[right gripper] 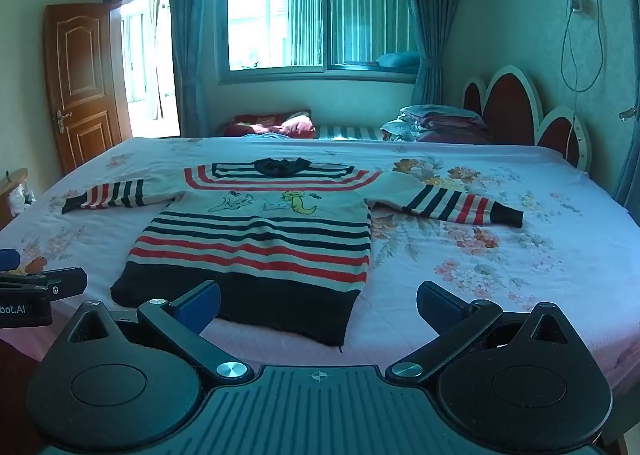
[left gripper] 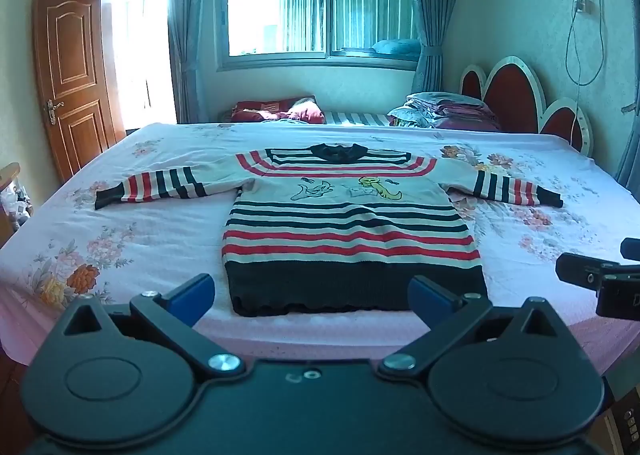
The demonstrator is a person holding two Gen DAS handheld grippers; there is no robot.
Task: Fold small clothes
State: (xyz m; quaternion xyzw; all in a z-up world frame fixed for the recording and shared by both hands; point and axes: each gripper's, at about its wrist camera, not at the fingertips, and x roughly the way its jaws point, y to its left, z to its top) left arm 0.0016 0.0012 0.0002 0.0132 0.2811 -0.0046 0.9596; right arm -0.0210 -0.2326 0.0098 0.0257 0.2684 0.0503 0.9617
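A small striped sweater (left gripper: 348,231) lies flat and face up on the bed, both sleeves spread out, dark hem toward me. It has red, navy and white stripes and cartoon figures on the chest. It also shows in the right wrist view (right gripper: 256,243). My left gripper (left gripper: 312,295) is open and empty, just short of the hem. My right gripper (right gripper: 318,305) is open and empty, near the hem's right corner. The right gripper also shows at the right edge of the left wrist view (left gripper: 600,279), and the left gripper at the left edge of the right wrist view (right gripper: 36,291).
The bed (left gripper: 140,239) has a pink floral sheet. Folded bedding (left gripper: 444,111) and a red pillow (left gripper: 280,111) lie at its far side. A red headboard (left gripper: 520,95) stands at the right, a wooden door (left gripper: 72,79) at the left.
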